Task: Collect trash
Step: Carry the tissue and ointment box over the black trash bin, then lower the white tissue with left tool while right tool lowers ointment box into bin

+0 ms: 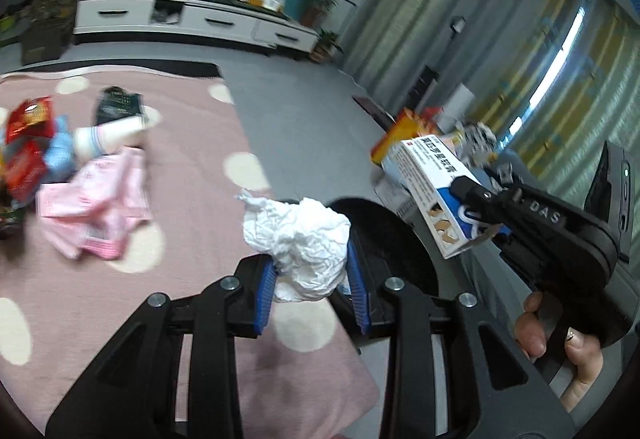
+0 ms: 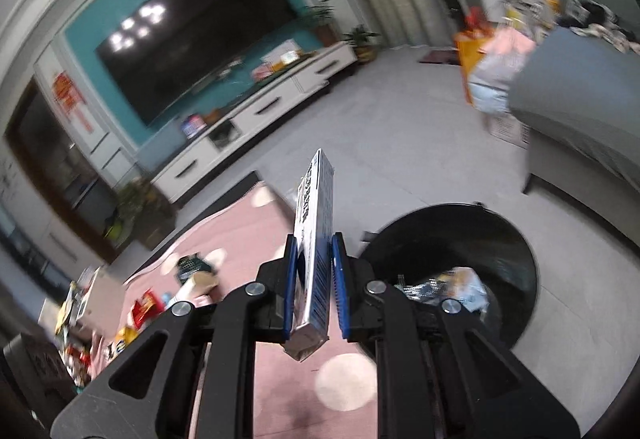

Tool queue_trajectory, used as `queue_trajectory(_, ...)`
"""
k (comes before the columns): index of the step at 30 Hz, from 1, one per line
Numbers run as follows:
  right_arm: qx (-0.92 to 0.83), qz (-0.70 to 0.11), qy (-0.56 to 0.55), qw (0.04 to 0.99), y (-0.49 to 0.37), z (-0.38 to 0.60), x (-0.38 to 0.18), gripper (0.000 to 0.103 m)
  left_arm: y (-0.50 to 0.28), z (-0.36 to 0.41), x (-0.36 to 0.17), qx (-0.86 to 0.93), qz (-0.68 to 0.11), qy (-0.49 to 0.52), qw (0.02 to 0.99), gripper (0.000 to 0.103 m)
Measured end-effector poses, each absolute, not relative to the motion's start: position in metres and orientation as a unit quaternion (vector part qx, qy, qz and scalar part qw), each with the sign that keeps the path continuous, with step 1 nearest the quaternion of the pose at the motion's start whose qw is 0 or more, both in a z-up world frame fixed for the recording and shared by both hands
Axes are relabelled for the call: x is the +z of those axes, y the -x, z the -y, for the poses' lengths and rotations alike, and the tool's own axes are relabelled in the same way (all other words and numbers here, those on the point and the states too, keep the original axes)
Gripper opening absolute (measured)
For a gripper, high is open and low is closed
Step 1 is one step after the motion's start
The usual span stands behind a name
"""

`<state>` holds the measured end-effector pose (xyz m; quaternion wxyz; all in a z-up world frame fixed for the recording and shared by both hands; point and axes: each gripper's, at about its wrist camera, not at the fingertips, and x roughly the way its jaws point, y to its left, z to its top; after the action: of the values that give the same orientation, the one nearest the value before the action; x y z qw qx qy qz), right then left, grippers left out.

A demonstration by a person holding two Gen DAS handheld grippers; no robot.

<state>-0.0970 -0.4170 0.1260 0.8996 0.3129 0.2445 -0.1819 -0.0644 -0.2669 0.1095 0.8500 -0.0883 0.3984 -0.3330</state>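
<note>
My left gripper [image 1: 310,275] is shut on a crumpled white tissue [image 1: 298,245] and holds it above the pink dotted rug, just left of the black round trash bin [image 1: 384,239]. My right gripper [image 2: 314,287] is shut on a blue and white medicine box [image 2: 314,239], held upright above the rug's edge. The same box [image 1: 432,195] and the right gripper [image 1: 476,211] show in the left wrist view, to the right above the bin. The bin [image 2: 460,251] holds some wrappers and sits on the grey floor to the right of my right gripper.
A pile of trash lies on the pink rug [image 1: 192,167]: red snack bags [image 1: 28,143], a pink cloth [image 1: 100,207], a white bottle [image 1: 108,137], a dark packet [image 1: 118,103]. A white TV cabinet [image 1: 192,19] stands at the far wall. A grey sofa [image 2: 580,111] stands to the right.
</note>
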Motion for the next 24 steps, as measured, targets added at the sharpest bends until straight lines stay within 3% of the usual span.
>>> queue_trajectory(11,-0.254,-0.280,-0.341,0.861,0.116,0.456,0.094,0.018,0.072,0.354,0.085,-0.379,-0.427,0.012,0.821,0.033)
queue_trajectory(24,-0.277,-0.319,-0.368,0.829,0.115,0.485,0.065,0.018,0.070,0.395,0.052,-0.394,-0.472,-0.017,0.789,0.034)
